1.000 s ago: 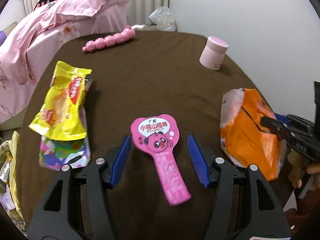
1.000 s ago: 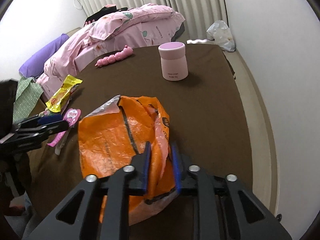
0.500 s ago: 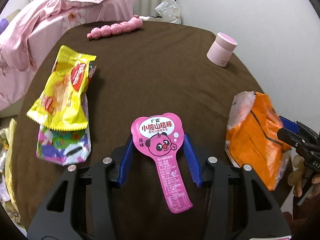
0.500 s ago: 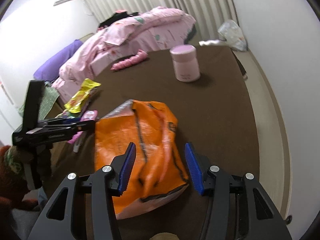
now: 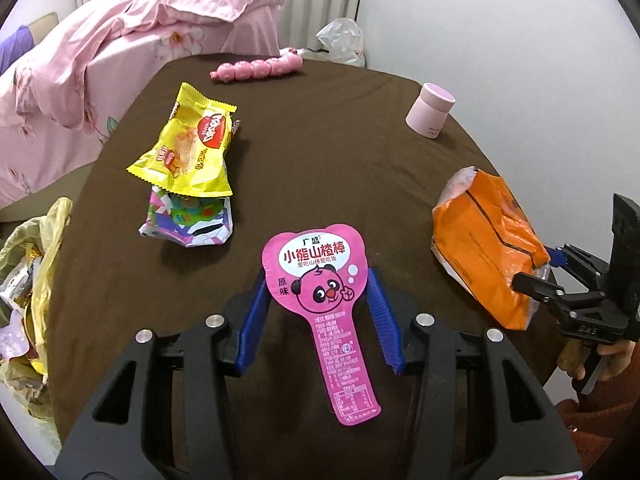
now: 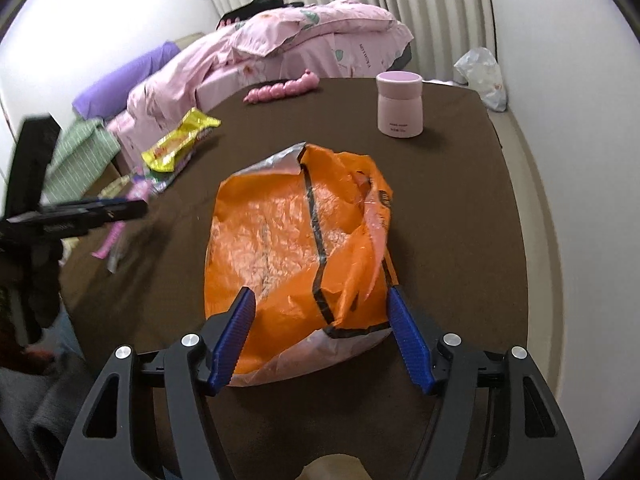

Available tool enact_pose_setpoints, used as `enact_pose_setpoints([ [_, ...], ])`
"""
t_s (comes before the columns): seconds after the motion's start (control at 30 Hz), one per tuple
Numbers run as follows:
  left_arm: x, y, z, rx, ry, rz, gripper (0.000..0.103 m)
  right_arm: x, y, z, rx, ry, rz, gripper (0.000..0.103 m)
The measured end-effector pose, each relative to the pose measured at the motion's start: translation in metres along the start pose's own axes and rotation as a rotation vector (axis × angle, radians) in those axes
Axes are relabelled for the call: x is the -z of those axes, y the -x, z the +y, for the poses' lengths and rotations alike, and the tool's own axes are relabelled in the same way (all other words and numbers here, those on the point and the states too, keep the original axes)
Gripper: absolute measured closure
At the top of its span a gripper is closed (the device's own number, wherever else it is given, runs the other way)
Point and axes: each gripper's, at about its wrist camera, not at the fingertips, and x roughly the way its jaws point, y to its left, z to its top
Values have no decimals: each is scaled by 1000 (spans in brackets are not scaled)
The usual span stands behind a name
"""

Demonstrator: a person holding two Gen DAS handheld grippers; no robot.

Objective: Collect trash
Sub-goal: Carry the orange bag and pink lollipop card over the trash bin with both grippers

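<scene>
A pink bear-print snack wrapper (image 5: pixel 320 288) sits between the blue pads of my left gripper (image 5: pixel 318 316), which pinch its round head; it looks lifted off the brown table (image 5: pixel 320 128). An orange crinkled bag (image 6: pixel 296 240) lies on the table, also in the left wrist view (image 5: pixel 484 240). My right gripper (image 6: pixel 320 332) is wide open, one finger on each side of the bag's near end, not gripping. A yellow wafer wrapper (image 5: pixel 188 152) lies on a colourful wrapper (image 5: pixel 188 220) at the left.
A pink jar (image 6: pixel 400 104) and a pink bead-shaped toy (image 5: pixel 256 68) stand at the far side. A yellow trash bag (image 5: pixel 28 272) hangs off the table's left edge. A bed with pink bedding (image 5: pixel 120 40) lies beyond; a white wall (image 5: pixel 520 60) is on the right.
My left gripper closed onto the pink wrapper and raised it. My right gripper let go of the orange bag, opened wide and drew back slightly.
</scene>
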Motion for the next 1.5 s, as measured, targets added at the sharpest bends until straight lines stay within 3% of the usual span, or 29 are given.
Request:
enact_pose_setpoints([
  [0.2, 7, 7, 6, 8, 31, -7, 57, 12, -10, 27, 162, 144, 7, 38],
  [0.3, 10, 12, 12, 16, 60, -12, 57, 14, -10, 27, 176, 138, -2, 39],
  [0.47, 16, 27, 20, 18, 79, -42, 57, 14, -9, 29, 205, 160, 1, 63],
  [0.6, 19, 42, 26, 12, 99, -72, 57, 6, -1, 35, 140, 156, -14, 75],
  [0.77, 22, 66, 38, -1, 124, -132, 57, -16, 21, 56, 98, 197, -100, 76],
  [1.03, 32, 102, 62, -32, 166, -210, 57, -45, 26, 99, 58, 280, -145, 76],
  [1.27, 35, 138, 112, -96, 242, -299, 57, -85, 24, 146, 15, 370, -190, 76],
  [1.5, 46, 164, 179, -203, 345, -347, 57, -132, 15, 197, -88, 434, -222, 76],
])
